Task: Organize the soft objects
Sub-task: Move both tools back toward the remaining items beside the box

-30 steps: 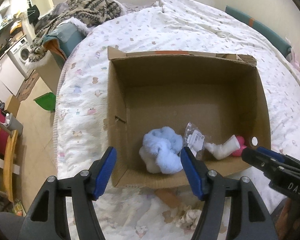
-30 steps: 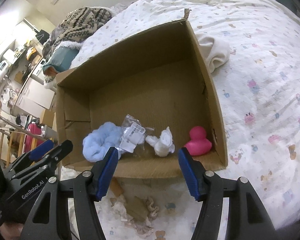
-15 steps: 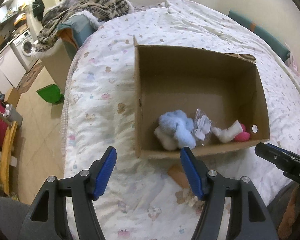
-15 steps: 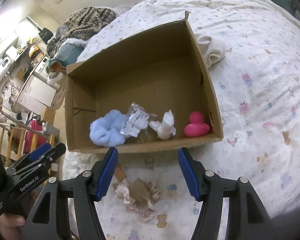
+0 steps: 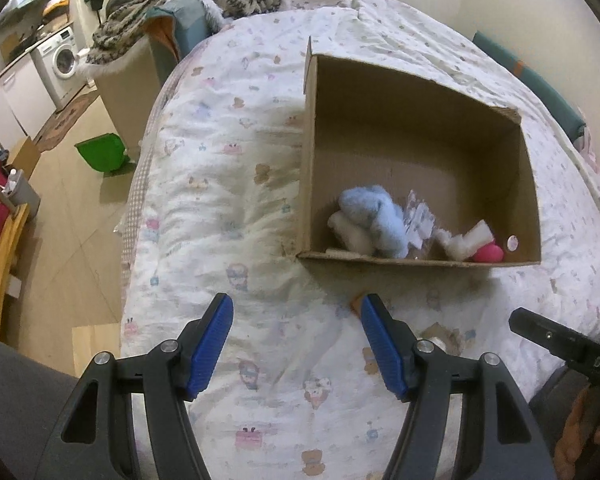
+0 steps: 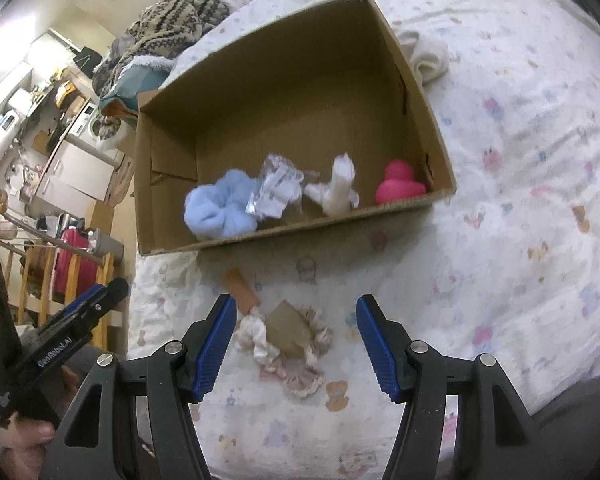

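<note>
My left gripper (image 5: 296,340) stands open and empty above the printed bedsheet (image 5: 220,208). My right gripper (image 6: 296,340) is likewise open, holding nothing, poised over a frilly scrunchie on a card (image 6: 288,340) lying on the sheet just in front of the cardboard box (image 6: 260,92). An orange-brown piece (image 6: 240,290) lies beside it. Inside the box, along its near wall: a blue fluffy item (image 6: 220,208), a clear packet (image 6: 276,190), a white soft item (image 6: 338,190) and a pink duck (image 6: 398,184).
</note>
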The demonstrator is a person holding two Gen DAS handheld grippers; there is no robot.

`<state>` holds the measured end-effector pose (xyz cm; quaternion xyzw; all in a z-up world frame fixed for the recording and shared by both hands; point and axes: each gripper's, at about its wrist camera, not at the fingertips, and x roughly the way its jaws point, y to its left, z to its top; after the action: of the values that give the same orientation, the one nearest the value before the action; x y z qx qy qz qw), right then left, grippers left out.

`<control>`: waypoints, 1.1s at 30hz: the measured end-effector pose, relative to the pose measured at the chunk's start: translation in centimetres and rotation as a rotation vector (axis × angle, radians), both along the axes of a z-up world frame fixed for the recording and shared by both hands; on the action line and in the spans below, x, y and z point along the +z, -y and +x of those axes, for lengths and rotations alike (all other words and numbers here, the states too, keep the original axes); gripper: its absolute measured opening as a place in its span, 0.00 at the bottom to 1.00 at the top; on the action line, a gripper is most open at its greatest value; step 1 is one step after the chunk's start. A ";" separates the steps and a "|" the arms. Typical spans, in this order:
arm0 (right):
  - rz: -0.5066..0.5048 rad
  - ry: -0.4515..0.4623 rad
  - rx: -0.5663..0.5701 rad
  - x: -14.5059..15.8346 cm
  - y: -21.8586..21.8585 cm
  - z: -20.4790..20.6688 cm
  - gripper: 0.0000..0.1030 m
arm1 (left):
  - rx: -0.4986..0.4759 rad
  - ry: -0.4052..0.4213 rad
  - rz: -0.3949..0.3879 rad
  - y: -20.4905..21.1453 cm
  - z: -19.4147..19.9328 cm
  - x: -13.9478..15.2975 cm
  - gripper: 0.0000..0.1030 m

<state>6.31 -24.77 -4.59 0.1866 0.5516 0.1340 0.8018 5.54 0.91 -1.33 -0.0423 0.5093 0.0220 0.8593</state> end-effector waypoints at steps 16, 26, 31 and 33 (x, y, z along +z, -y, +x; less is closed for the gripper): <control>0.059 -0.217 -0.015 -6.0 -1.0 2.2 0.62 | 0.038 -0.062 -0.068 -0.5 1.3 -1.9 0.62; 0.107 -0.245 0.053 -7.2 -3.4 3.4 0.42 | 0.026 -0.088 -0.072 0.2 1.5 -2.6 0.62; 0.111 -0.282 0.073 -8.1 -4.4 3.5 0.42 | 0.005 -0.089 -0.059 0.7 1.5 -2.7 0.62; 0.079 -0.275 0.093 -8.2 -4.8 3.3 0.42 | 0.001 -0.092 -0.057 0.8 1.5 -2.8 0.62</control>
<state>9.59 -19.98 -12.77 0.2086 0.6586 0.1659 0.7037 7.04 0.12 -4.16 -0.0661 0.5488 0.0097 0.8333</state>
